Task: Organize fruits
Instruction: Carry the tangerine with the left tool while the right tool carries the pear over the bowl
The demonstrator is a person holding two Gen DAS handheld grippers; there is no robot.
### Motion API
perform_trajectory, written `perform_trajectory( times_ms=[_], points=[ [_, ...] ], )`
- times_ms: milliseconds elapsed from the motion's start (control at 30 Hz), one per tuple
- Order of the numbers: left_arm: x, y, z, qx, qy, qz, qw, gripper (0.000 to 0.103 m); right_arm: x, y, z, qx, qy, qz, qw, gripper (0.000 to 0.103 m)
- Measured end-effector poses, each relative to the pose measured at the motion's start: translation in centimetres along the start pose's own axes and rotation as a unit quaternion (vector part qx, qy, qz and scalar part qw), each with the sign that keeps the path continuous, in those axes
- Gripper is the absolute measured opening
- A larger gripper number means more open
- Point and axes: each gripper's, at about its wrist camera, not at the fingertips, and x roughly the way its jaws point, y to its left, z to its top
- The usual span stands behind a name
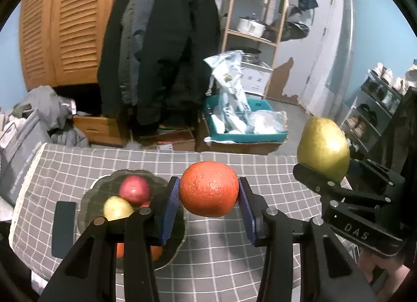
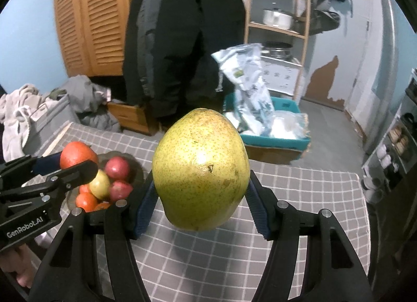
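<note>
Left hand-held gripper (image 1: pixel 209 197): its blue pads clamp a round orange with bright, pitted skin (image 1: pixel 209 188), held above the surface.
Right hand-held gripper (image 2: pixel 200 197): it grips a large yellow-green pear with fine brown speckles (image 2: pixel 200 169), also lifted in the air.
Glass bowl (image 2: pixel 138 171): it stands on the grey checked tablecloth (image 2: pixel 299 197) to the left and holds red, yellow and orange fruits.

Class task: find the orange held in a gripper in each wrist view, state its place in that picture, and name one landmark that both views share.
Left wrist view: orange at centre, between the left gripper's blue pads.
Right wrist view: orange at far left, above the glass bowl.
Shared landmark: glass bowl of fruit.
</note>
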Motion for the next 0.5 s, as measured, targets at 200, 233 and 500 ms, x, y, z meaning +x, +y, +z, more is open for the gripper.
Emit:
perform_trajectory(
  times_ms=[200, 233, 500],
  points=[
    [0.2, 3.1, 0.0, -0.024, 0.003, 0.016, 0.9996, 0.045, 1.8, 2.4, 0.7, -0.011, 0.011, 0.023, 1.0, 0.064],
    [0.3, 3.7, -0.1, -0.027, 0.004, 0.021, 0.9994, 0.045, 2.1, 2.8, 0.9, -0.012, 0.013, 0.027, 0.999, 0.064],
    [1.3, 8.1, -0.2, -0.055, 0.018, 0.042, 0.9974, 0.045, 5.5, 5.4, 1.7, -0.017, 0.034, 0.068, 0.997, 0.064]
  ],
)
